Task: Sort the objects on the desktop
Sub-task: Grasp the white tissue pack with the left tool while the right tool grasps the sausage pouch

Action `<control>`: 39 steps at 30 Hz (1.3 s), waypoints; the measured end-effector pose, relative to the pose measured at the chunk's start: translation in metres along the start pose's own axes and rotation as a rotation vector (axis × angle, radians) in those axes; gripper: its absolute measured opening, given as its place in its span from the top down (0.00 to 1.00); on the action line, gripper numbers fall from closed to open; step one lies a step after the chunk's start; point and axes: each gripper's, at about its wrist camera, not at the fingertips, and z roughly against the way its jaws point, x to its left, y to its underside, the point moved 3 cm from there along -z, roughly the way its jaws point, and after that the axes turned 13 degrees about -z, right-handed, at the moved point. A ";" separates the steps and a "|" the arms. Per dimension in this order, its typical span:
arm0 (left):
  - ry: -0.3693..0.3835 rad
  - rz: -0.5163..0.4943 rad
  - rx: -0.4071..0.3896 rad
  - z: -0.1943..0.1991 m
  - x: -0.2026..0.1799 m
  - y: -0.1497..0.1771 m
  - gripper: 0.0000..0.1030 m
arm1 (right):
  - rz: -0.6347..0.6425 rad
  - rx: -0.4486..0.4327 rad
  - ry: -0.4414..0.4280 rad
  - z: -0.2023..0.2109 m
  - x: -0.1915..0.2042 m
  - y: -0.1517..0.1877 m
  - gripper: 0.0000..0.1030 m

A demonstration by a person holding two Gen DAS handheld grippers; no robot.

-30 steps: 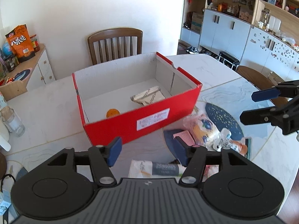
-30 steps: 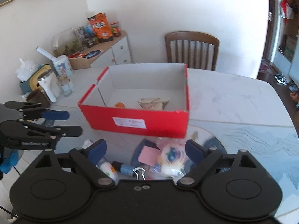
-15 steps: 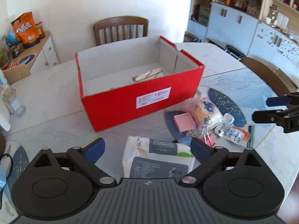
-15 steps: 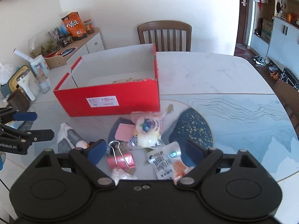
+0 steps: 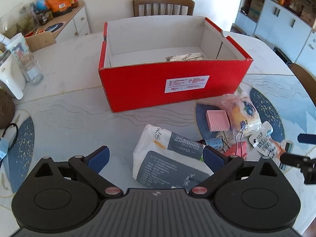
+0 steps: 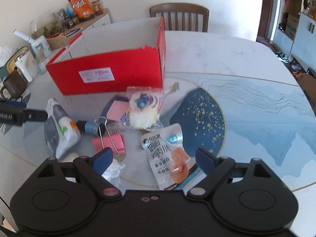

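Note:
An open red cardboard box stands mid-table with a silvery packet inside; it also shows in the right wrist view. My left gripper is open, low over a white and grey tissue pack. My right gripper is open above a chicken snack pouch. Nearby lie a pink binder clip, a pink sticky-note pad, a blueberry bread bag and a small dark bottle.
A wooden chair stands behind the table. A glass jar, a white kettle and a brown mug stand at the left. Dark blue placemats lie on the marble top. Cabinets line the right wall.
Both grippers have drawn back from the box and dropped toward the loose items. The left one has opened wider and now straddles the tissue pack. The right one now hovers over the snack pouch.

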 end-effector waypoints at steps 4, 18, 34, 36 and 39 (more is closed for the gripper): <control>-0.008 0.007 0.013 -0.004 -0.004 -0.003 0.02 | 0.027 0.020 -0.013 -0.004 -0.005 0.000 0.12; -0.054 0.183 0.113 -0.029 0.007 -0.020 0.02 | 0.064 0.056 -0.045 -0.021 -0.011 -0.005 0.13; -0.095 0.259 0.267 -0.058 -0.009 0.008 0.02 | 0.166 0.118 -0.050 -0.049 -0.013 -0.002 0.15; -0.104 0.233 0.279 -0.058 -0.011 0.016 0.02 | 0.183 0.125 -0.045 -0.053 -0.014 -0.001 0.15; -0.109 0.219 0.298 -0.058 -0.010 0.027 0.02 | 0.209 0.130 -0.032 -0.058 -0.014 -0.001 0.16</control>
